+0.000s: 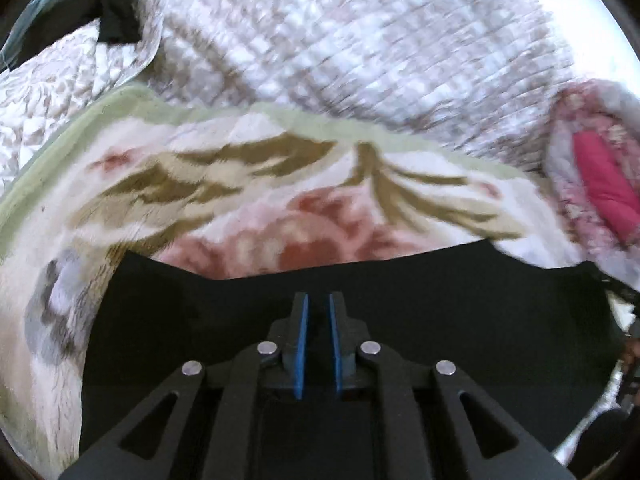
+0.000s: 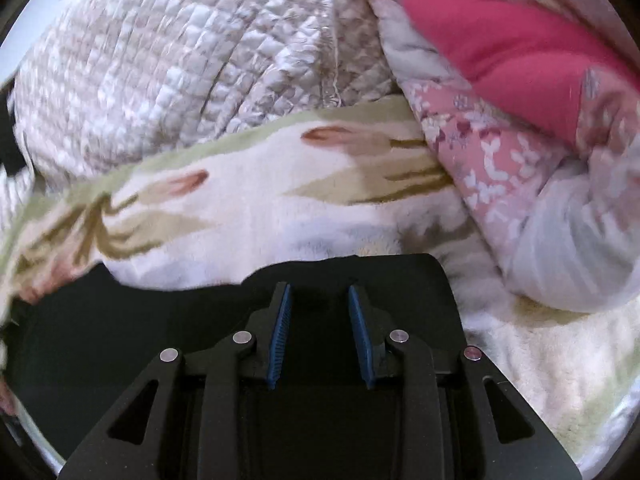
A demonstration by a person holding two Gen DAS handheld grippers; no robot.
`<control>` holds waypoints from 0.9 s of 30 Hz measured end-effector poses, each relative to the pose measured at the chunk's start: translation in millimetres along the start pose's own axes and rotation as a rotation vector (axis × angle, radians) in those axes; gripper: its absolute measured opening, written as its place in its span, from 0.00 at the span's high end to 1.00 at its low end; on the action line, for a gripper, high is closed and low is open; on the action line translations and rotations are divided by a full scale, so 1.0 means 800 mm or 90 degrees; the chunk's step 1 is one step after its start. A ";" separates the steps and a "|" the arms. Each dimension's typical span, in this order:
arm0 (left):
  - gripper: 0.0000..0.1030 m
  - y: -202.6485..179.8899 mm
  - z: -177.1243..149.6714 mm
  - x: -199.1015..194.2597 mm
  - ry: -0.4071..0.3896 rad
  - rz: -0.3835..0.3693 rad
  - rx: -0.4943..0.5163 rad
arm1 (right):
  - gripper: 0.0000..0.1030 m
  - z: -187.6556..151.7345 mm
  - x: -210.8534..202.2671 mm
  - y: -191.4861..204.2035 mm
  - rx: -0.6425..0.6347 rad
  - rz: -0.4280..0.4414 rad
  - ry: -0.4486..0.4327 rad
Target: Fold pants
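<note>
Black pants (image 1: 400, 292) lie flat on a floral blanket (image 1: 240, 184), filling the lower part of the left wrist view. My left gripper (image 1: 319, 300) hovers over the pants, its blue pads a narrow gap apart with nothing seen between them. In the right wrist view the pants (image 2: 160, 320) spread from the left to a rounded corner under my right gripper (image 2: 319, 292). The right jaws stand wide apart over the cloth near its far edge. Whether either gripper touches the cloth I cannot tell.
A quilted grey-white bedspread (image 1: 360, 40) rises behind the blanket. A pink floral duvet with a magenta lining (image 2: 500, 60) is heaped at the right, close to the right gripper. A dark object (image 1: 116, 12) sits at the far left.
</note>
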State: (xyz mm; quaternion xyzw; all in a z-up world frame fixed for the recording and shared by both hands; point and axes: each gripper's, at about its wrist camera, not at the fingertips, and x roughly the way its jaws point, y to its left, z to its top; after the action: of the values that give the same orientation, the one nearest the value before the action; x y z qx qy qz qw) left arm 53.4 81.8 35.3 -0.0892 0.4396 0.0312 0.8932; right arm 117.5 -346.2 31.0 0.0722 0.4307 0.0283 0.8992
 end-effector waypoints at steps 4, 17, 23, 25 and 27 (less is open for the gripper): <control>0.79 0.028 -0.014 0.019 0.003 0.018 -0.025 | 0.71 -0.008 -0.010 0.013 -0.026 -0.026 -0.007; 0.80 0.019 -0.068 -0.071 0.001 -0.008 -0.007 | 0.57 -0.126 -0.069 0.144 -0.162 0.111 0.027; 0.79 -0.022 -0.114 -0.072 0.034 -0.035 0.027 | 0.39 -0.176 -0.076 0.169 -0.235 0.093 0.035; 0.78 -0.027 -0.121 -0.077 0.027 -0.032 0.034 | 0.36 -0.182 -0.076 0.166 -0.236 0.091 0.028; 0.78 -0.025 -0.127 -0.080 0.025 -0.033 0.026 | 0.36 -0.184 -0.078 0.166 -0.235 0.090 0.026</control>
State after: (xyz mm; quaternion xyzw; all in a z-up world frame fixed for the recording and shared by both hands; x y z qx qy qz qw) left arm -62.1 44.3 27.6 -0.0826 0.4552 -0.0028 0.8865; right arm -34.4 -206.7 8.4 -0.0644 0.4302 0.1710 0.8840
